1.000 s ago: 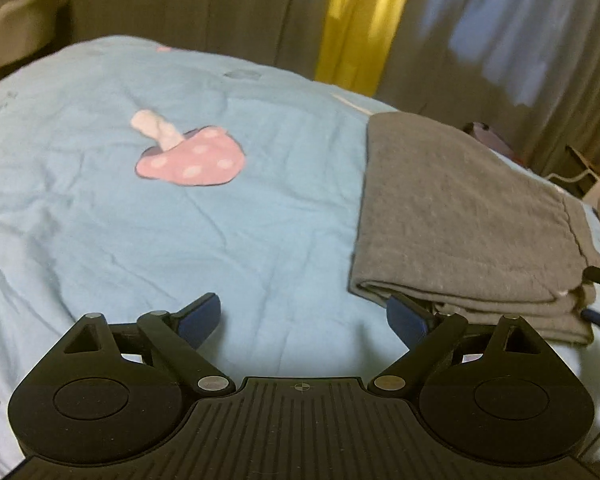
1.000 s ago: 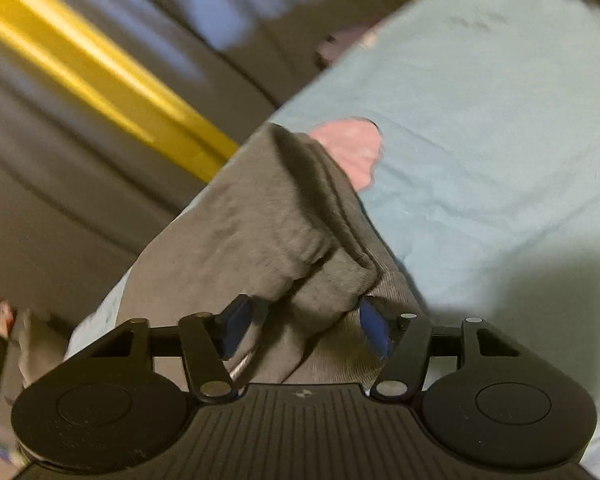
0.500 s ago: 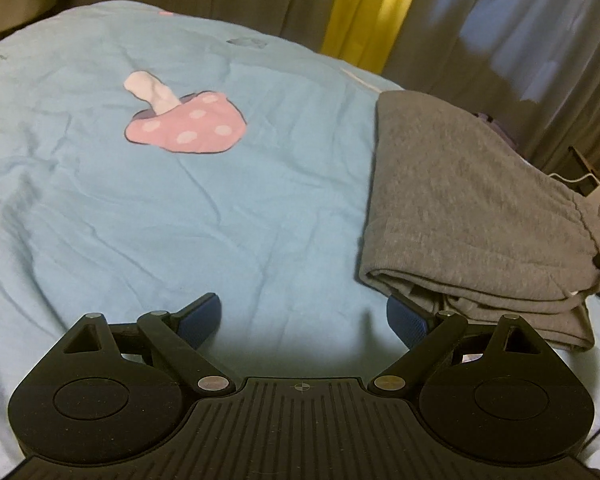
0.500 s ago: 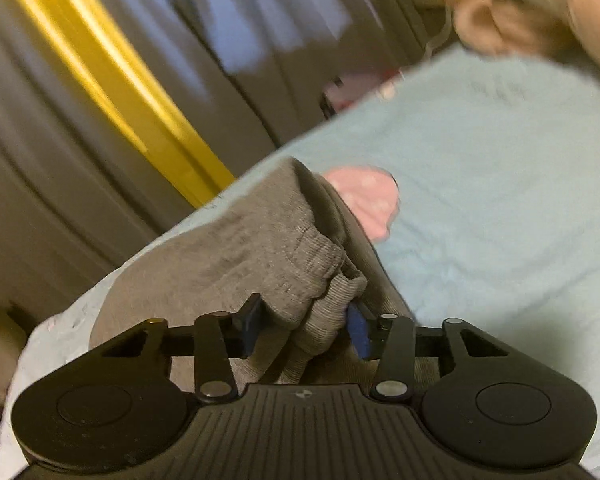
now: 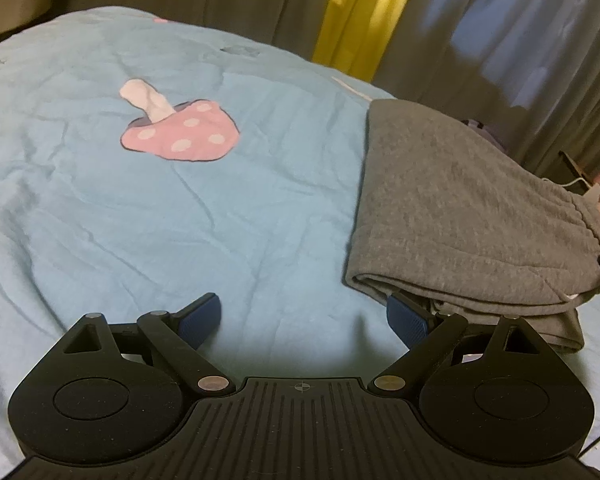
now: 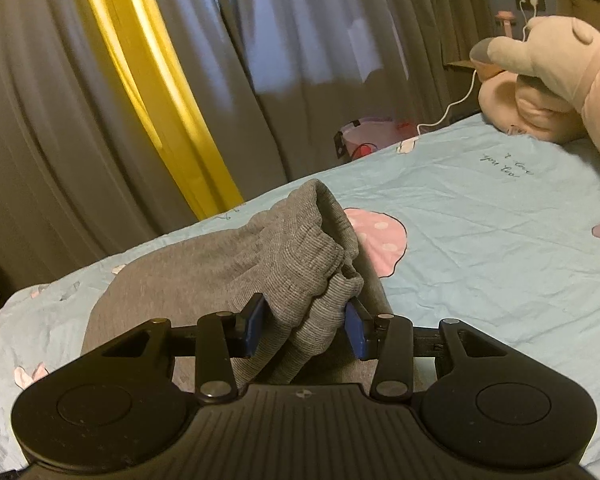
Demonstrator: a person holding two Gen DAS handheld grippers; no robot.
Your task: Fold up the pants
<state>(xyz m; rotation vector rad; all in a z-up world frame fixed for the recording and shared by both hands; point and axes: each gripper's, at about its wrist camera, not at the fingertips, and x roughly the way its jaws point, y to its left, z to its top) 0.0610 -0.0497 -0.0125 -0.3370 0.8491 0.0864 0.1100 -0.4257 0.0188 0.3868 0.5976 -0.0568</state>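
Pants (image 5: 452, 216): grey knit, folded in several layers, lying on the right part of the bed (image 5: 180, 220) in the left wrist view, near the curtain side. Ribbed waistband end is bunching up and rising off the stack at the far right of that view.

Right hand-held gripper (image 6: 306, 322): blue pads (image 6: 255, 322) are pressing on the bunched ribbed waistband from both sides, jaws standing at a middling width filled by the fabric. The gathered cloth is lifting into a peak above the flat layers, which are trailing back and to the left across the bed in this view.

Left hand-held gripper (image 5: 304, 314): jaws are standing wide, nothing between them but bedsheet. Its right-hand pad (image 5: 406, 314) is sitting just beside the near folded edge of the pants, partly tucked under the overhang; whether it is touching the cloth cannot be told. The other pad is hovering over bare sheet.

Bed: light blue sheet, lightly creased, carrying a pink mushroom print (image 5: 180, 132) with white spots well left of the pants.

Curtains (image 6: 300, 60): grey, hanging behind the bed, with a yellow strip (image 6: 148, 92) showing between them.

Plush toy (image 6: 548, 80): pale pink and grey, lying at the far corner of the bed in the right wrist view, a white cable (image 6: 452, 104) running down beside it.
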